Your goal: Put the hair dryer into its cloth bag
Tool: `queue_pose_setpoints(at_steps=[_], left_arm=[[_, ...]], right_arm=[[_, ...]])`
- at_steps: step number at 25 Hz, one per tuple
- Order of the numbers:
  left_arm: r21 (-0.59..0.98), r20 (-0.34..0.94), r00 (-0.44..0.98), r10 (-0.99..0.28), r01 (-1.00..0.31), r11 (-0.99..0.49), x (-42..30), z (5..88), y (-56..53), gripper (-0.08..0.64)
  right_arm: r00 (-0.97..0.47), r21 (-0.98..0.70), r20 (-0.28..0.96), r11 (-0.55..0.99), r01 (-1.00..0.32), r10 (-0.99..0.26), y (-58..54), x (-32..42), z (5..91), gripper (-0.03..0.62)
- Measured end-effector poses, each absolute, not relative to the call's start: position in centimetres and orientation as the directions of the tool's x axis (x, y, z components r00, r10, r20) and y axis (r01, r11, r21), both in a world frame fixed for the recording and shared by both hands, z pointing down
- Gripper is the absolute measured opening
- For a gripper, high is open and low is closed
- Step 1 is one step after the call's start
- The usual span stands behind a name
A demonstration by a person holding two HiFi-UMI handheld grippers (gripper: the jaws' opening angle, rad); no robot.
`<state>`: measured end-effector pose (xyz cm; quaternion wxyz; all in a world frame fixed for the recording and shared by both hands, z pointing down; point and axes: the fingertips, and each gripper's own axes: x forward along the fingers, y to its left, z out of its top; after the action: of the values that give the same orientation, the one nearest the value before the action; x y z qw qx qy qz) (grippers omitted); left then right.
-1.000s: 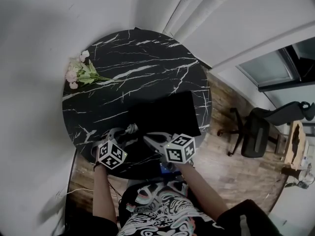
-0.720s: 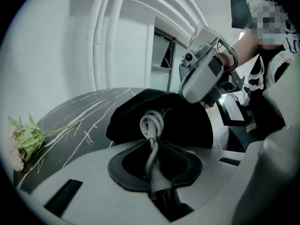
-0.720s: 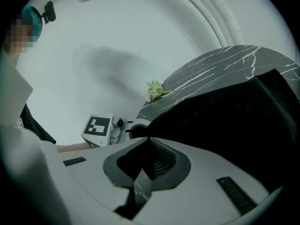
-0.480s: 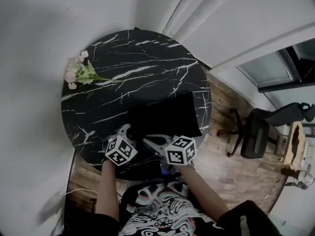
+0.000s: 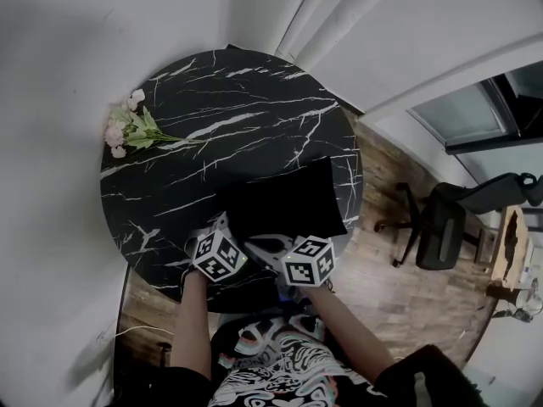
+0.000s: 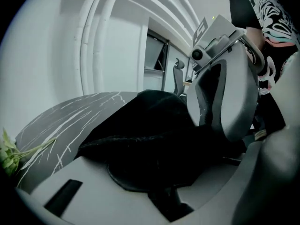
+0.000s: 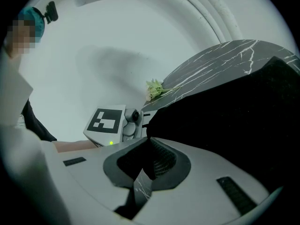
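Note:
A black cloth bag (image 5: 284, 197) lies on the near right part of the round black marble table (image 5: 212, 117). In the left gripper view the bag (image 6: 140, 121) bulges upward. No hair dryer shows in any view. My left gripper (image 5: 222, 224) is at the bag's near left corner, and black fabric fills the gap between its jaws (image 6: 154, 182). My right gripper (image 5: 260, 244) sits at the bag's near edge. Its jaws (image 7: 145, 161) are shut, with the edge of the bag (image 7: 234, 116) running into them. The two grippers stand close together.
A small bunch of pink flowers (image 5: 127, 130) lies at the table's left edge. An office chair (image 5: 441, 223) stands on the wooden floor to the right. White walls curve behind the table. The person's patterned shirt is just below the grippers.
My left gripper has moved to the right along the table's near edge, closer to the bag's corner and to the right gripper. The right gripper has stayed put.

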<state>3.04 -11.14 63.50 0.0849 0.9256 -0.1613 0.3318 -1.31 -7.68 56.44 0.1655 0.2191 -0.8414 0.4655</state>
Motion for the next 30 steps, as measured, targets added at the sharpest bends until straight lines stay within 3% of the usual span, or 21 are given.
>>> queue_pose_setpoints(at_steps=[8,11,13,16,22,24,30], left_arm=[[0.031,0.664,0.701,-0.261,-0.374,-0.927,3.4,64.5,-11.1,0.067],[0.013,0.658,0.693,-0.295,-0.402,-0.916,3.0,64.0,-11.1,0.077],[0.020,0.652,0.691,-0.313,-0.429,-0.903,2.2,63.6,-10.9,0.212],[0.031,0.660,0.671,-0.338,-0.473,-0.880,0.1,63.4,-10.4,0.267],[0.057,0.667,0.647,-0.370,-0.539,-0.840,-3.5,62.8,-7.9,0.276],[0.080,0.635,0.662,-0.398,-0.569,-0.819,-4.2,61.9,-6.9,0.276],[0.106,0.502,0.665,-0.553,-0.682,-0.723,-5.3,57.4,-5.3,0.267]], right_arm=[[-0.845,-0.698,0.495,0.488,-0.524,-0.200,-7.5,-1.2,56.7,0.026],[-0.823,-0.668,0.512,0.489,-0.561,-0.246,-7.9,-0.8,56.8,0.026],[-0.796,-0.632,0.534,0.490,-0.600,-0.286,-8.2,-0.3,57.0,0.026],[-0.778,-0.592,0.552,0.516,-0.619,-0.301,-8.2,-0.2,57.0,0.026],[-0.778,-0.559,0.574,0.573,-0.599,-0.254,-6.3,-2.1,56.4,0.028],[-0.767,-0.539,0.587,0.580,-0.610,-0.259,-5.8,-2.3,56.3,0.110],[-0.701,-0.462,0.578,0.540,-0.703,-0.417,-4.8,0.4,53.7,0.132]])
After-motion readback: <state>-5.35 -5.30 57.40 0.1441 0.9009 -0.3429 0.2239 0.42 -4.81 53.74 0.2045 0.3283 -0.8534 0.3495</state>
